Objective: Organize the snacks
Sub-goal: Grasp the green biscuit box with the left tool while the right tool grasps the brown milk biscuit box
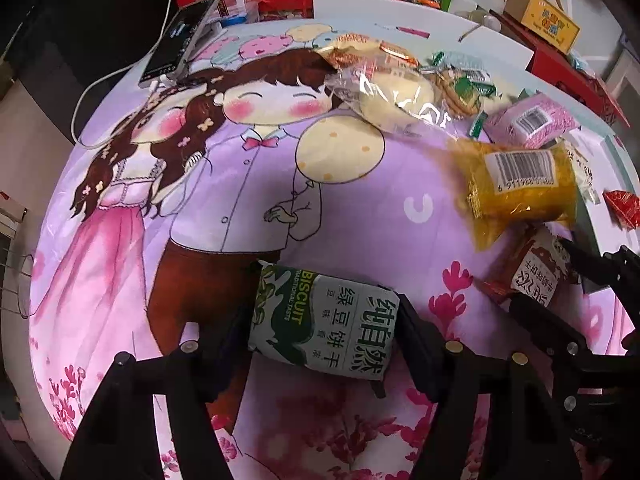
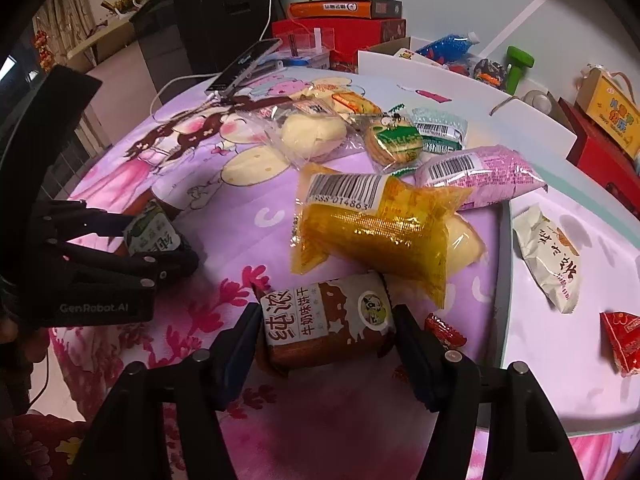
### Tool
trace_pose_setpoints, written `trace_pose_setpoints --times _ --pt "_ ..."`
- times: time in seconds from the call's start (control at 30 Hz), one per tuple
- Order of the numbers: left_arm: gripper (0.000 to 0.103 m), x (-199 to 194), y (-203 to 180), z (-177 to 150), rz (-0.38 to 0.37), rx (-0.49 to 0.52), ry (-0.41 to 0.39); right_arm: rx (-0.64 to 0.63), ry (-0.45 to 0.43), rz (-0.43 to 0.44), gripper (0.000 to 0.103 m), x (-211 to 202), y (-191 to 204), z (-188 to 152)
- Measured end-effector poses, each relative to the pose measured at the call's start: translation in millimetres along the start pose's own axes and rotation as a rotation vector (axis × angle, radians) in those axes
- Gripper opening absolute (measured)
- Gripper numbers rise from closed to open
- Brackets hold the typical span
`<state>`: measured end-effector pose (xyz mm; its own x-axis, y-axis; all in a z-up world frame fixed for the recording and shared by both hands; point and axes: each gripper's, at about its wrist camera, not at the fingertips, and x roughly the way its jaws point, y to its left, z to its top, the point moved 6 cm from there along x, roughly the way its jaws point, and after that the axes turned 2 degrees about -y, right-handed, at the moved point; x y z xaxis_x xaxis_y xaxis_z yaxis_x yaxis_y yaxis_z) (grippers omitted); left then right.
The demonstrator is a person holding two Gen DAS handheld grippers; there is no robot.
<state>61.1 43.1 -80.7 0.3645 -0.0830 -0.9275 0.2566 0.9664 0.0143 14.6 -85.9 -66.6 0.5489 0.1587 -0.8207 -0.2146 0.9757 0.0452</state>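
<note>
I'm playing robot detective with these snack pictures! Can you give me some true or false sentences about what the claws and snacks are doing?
1. The left claw has its fingers on both sides of the green-and-white biscuit packet. True.
2. The right claw is around the pink packet. False: it is around the brown milk biscuit packet; the pink packet lies farther back.
3. The yellow packet shows a barcode label. True.
4. The phone lies flat among the snacks. False: it stands tilted at the cloth's far edge, with a white cable plugged in.
5. The red wrapped snack lies on the white tray. True.
</note>
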Motion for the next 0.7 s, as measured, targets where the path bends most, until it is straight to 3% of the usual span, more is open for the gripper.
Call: trace_pose_setpoints --times 0.7 --pt "0.071 -33 -1 5 0.008 0.011 -0.103 0.041 -0.112 0.025 0.068 -45 0 6"
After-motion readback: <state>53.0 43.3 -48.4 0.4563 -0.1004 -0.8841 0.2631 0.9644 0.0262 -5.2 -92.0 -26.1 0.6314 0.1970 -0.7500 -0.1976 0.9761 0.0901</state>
